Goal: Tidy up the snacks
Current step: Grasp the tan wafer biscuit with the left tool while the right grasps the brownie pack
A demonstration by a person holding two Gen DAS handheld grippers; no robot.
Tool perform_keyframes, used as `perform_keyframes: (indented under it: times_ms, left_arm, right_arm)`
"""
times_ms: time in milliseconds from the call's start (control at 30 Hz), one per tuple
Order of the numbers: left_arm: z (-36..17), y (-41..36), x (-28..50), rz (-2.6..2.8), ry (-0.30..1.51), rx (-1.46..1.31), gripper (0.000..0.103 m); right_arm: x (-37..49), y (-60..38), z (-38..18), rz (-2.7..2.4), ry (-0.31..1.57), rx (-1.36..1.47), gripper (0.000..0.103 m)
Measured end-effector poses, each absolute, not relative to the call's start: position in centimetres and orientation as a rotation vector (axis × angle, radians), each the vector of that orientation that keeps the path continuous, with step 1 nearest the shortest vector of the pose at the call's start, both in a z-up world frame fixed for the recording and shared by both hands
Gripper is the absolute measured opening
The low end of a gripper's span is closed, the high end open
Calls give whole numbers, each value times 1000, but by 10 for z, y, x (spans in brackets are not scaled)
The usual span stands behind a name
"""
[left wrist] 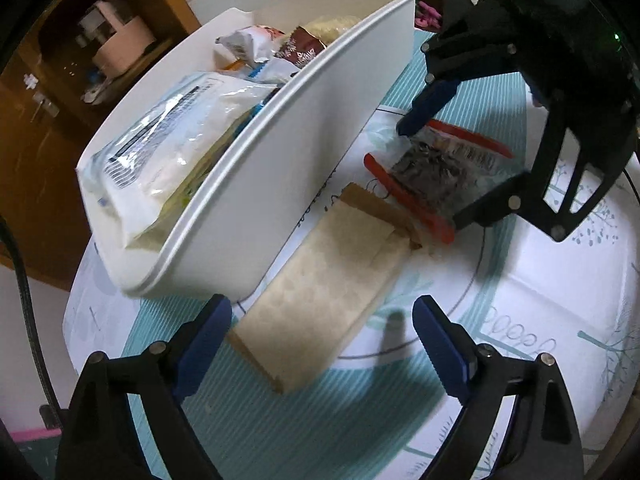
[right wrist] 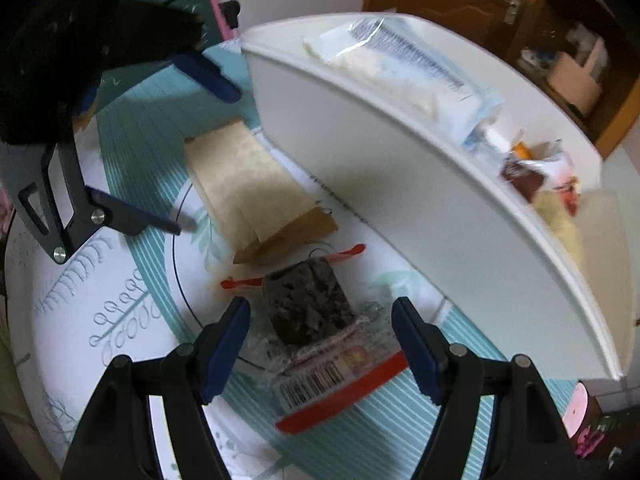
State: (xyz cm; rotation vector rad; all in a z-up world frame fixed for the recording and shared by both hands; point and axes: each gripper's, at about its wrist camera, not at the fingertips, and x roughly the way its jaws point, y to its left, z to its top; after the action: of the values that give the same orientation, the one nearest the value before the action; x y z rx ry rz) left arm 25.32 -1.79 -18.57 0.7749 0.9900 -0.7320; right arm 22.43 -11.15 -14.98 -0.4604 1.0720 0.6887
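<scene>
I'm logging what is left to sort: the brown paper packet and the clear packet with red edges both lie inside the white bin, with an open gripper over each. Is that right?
Not quite. Both packets lie on the table beside the white bin, not inside it. The left wrist view shows the brown paper packet and the clear packet with red edges outside its wall. The rest holds: the left gripper and right gripper are open over them.
</scene>
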Motion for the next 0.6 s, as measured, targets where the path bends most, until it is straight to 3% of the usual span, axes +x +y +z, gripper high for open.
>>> perform_keyframes:
  times_ms: [33,233,400,433,467,600]
  left_arm:
    - [-188,-21,255,-739,997,775,89]
    - [-196,-29,270,-803,1058,752,84]
    - [-197,-31,277,-836,1094,742,83]
    - [-196,-33,279,-841,1098,745,78]
    - [-195,-33,278,-853,1101,743,66]
    - [-193,-41,273,-809,1125,741,62]
  right_arm:
    - [225,-113,-150,709,1084,-434,59]
    - [213,-126,-145,736,1088,-383,42]
    - [198,-135,-143,763,1111,-316,41]
    - [194,-136,-143,766,1110,-303,41]
    - [190,-136,-141,766,1109,-295,41]
    - [179,-135,-140,774,1092,-247,40]
